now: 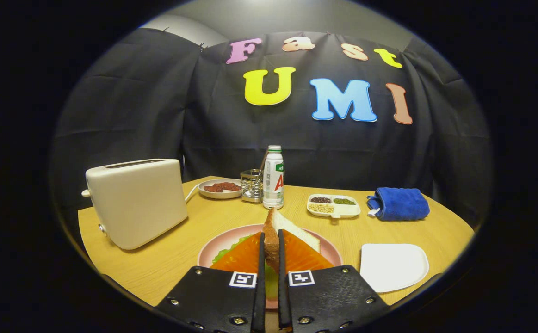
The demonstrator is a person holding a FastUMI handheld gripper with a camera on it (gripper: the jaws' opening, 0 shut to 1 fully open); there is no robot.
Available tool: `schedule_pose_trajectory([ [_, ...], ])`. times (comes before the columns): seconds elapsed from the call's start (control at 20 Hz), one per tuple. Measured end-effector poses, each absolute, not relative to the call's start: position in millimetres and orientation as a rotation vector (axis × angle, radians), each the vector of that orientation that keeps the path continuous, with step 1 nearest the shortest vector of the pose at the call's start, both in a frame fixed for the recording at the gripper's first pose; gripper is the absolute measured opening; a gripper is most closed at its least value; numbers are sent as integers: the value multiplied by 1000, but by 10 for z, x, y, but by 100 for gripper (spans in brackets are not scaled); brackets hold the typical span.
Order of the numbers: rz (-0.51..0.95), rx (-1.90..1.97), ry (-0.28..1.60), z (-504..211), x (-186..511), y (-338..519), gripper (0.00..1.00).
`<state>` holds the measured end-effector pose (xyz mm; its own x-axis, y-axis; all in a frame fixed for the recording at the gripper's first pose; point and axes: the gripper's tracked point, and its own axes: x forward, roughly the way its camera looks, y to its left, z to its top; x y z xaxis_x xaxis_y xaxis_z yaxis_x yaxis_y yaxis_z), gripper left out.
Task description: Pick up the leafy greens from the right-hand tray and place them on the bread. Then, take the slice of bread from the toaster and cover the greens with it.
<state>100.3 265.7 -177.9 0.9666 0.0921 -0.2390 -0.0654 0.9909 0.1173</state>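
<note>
My gripper (272,238) is shut on a slice of bread (291,227), which stands on edge between the two fingers, its crust toward me and its white face turned right. Just below it lies a pink plate (218,246) with leafy greens (230,249) on it; the greens peek out left of the fingers and in the gap between them. The fingers hide whatever lies under the greens. The cream toaster (137,201) stands to the left, beyond the plate. The white tray (393,266) to the right of the fingers holds nothing.
Behind the plate stand a white bottle (274,178), a wire holder (251,186) and a small dish of red food (221,188). A divided dish of beans (333,206) and a folded blue towel (398,203) lie at the back right.
</note>
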Motion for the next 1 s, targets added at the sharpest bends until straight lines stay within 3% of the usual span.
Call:
schedule_pose_trajectory([
  [0.6,173,146,431,-2054,1035,2911,11],
  [1.0,160,118,421,-2026,1018,2897,11],
])
